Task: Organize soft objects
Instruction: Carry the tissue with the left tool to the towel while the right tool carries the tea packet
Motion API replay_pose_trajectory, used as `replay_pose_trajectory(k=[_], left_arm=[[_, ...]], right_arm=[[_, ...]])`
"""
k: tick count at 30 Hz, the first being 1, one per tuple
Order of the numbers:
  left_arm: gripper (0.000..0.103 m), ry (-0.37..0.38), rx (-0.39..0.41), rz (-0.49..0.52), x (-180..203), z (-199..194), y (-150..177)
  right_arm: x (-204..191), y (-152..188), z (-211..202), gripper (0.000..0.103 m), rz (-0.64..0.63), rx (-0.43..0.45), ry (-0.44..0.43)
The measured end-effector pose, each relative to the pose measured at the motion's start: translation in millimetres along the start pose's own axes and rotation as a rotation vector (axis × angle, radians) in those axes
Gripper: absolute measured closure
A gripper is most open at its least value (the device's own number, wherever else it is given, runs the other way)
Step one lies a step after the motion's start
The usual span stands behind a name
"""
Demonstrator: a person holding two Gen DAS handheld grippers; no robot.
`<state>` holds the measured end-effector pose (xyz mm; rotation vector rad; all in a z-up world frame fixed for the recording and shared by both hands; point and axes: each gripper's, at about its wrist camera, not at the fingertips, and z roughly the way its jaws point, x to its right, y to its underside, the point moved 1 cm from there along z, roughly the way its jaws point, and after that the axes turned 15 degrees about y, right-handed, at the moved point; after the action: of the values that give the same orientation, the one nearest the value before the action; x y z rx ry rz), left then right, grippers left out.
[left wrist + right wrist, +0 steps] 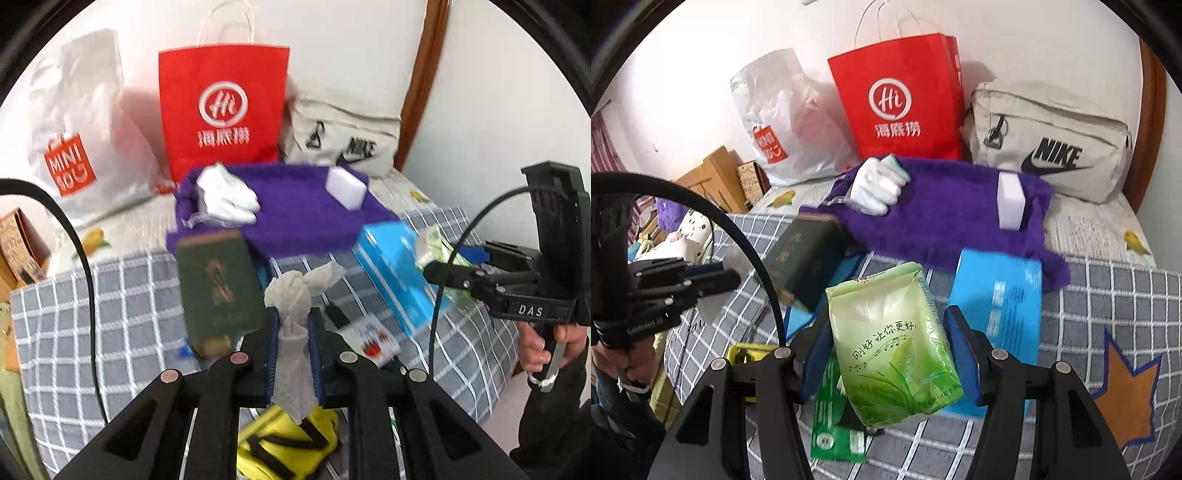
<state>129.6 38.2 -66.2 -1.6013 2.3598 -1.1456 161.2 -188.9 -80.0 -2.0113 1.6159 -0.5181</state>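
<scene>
My left gripper (292, 325) is shut on a knotted grey cloth (291, 295) and holds it above the checked bed. My right gripper (892, 328) is shut on a green tissue pack (892, 343), lifted off the bed; it also shows in the left wrist view (439, 254). A purple fluffy towel (295, 206) lies further back, with white gloves (229, 199) and a white sponge block (345, 190) on it. The same towel (942, 218), gloves (879, 184) and sponge (1010, 203) show in the right wrist view.
A dark green book (218, 288), a blue box (395, 273) and a yellow item (288, 446) lie on the grey checked blanket (110, 302). A red paper bag (221, 107), a white Miniso bag (74, 129) and a beige Nike bag (1049, 140) stand against the wall.
</scene>
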Motion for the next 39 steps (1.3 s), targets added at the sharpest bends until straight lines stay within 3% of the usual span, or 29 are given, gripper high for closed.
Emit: replay_pose_trajectory(k=[10,21,32,39], left_arm=[[0.088,-0.044,0.069,0.025,-25,1,-61],[0.088,-0.065,0.065,0.004,-63,25,-100],[0.088,0.039,0.022,-0.085,-98,80,-129],[0.088,0.036,-0.034,-0.089,-109,112,-142]], right_arm=[[15,-49,12,0.045,0.026,0.03,0.056],[40,-87,39,0.045,0.057,0.021,0.125],[51,-119,109,0.045,0.065,-0.087,0.107],[47,-127,162,0.045,0.019,-0.191,0.085]])
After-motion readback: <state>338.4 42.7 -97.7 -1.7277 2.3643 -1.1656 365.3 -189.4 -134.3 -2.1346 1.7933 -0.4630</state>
